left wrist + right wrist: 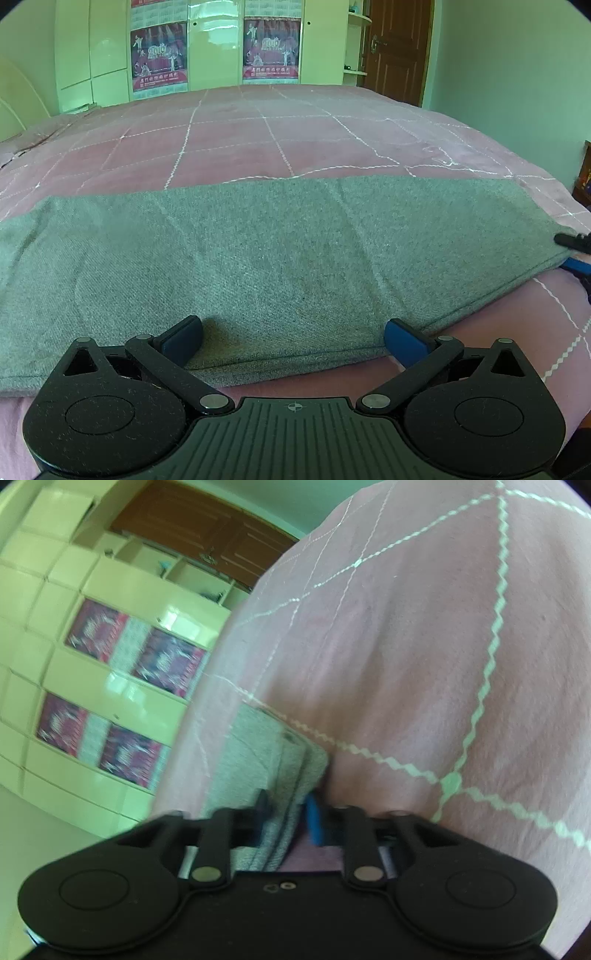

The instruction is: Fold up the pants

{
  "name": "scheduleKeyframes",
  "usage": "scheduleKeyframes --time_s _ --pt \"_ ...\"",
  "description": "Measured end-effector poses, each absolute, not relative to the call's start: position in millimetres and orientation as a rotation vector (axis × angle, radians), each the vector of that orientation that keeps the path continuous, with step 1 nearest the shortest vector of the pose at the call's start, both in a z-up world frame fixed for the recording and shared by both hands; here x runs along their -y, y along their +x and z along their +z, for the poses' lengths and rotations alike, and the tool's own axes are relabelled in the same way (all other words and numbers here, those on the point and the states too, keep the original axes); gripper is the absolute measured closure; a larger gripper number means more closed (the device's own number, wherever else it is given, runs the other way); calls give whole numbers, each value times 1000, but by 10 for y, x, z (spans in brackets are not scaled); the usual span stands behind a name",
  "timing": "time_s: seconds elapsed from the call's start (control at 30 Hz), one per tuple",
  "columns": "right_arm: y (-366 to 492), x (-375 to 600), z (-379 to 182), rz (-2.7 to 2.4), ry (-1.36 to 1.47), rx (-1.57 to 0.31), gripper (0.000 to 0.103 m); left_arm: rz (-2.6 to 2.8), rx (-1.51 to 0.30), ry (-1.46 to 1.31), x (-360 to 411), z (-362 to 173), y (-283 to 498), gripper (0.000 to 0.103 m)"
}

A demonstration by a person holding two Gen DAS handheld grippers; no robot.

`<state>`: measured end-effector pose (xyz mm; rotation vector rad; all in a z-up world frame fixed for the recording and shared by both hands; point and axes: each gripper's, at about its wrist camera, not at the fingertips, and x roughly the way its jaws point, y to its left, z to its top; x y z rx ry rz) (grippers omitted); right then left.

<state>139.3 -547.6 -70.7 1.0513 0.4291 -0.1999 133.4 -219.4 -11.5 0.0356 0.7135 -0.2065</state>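
Note:
Grey pants [277, 251] lie flat in a long band across a pink quilted bed cover [258, 140]. My left gripper [293, 332] is open at their near hem: one blue pad rests over the cloth, the other sits at the hem's edge, and nothing is pinched. At the band's right end, my right gripper [574, 253] clamps the corner. In the right wrist view, the right gripper [286, 812] is shut on the layered edge of the pants [258, 753], with the cloth bunched between its blue pads.
The bed cover [406, 664] reaches well beyond the pants. Behind the bed stand pale wardrobes with red posters [159, 55], and a brown door [399, 48] is at the back right. The bed's edge drops off at the right.

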Motion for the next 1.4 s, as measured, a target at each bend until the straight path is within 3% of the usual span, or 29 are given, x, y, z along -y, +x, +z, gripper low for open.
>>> scheduleKeyframes --time_s 0.33,0.5,0.73,0.97,1.07,1.13,1.17,1.2,1.27,1.4 --pt "1488 5464 -663 -195 982 -474 95 -178 -684 67 2245 -163 1287 0" --pt "1542 5261 -282 -183 844 -463 96 -236 -692 78 2011 5 1266 0" --pt "1764 4389 412 -23 591 -392 96 -16 -464 -33 106 408 959 0" --pt "1988 2906 743 177 382 -366 96 264 -356 -281 -1789 383 598 0" --pt "2057 2143 644 291 283 -401 96 350 -350 -362 -2129 62 443 0" --pt "2058 1613 431 402 195 -449 88 360 -308 -420 -2331 -9 342 0" --pt "2037 1301 239 498 101 -492 73 370 -282 -454 -2413 -26 288 0" --pt "2044 1069 70 551 6 -585 70 380 -266 -492 -2498 -63 254 0" --pt "1940 918 -89 537 5 -671 81 387 -261 -548 -2626 -142 237 0" --pt "1741 1190 38 507 85 -618 74 370 -266 -565 -2731 -212 291 0"
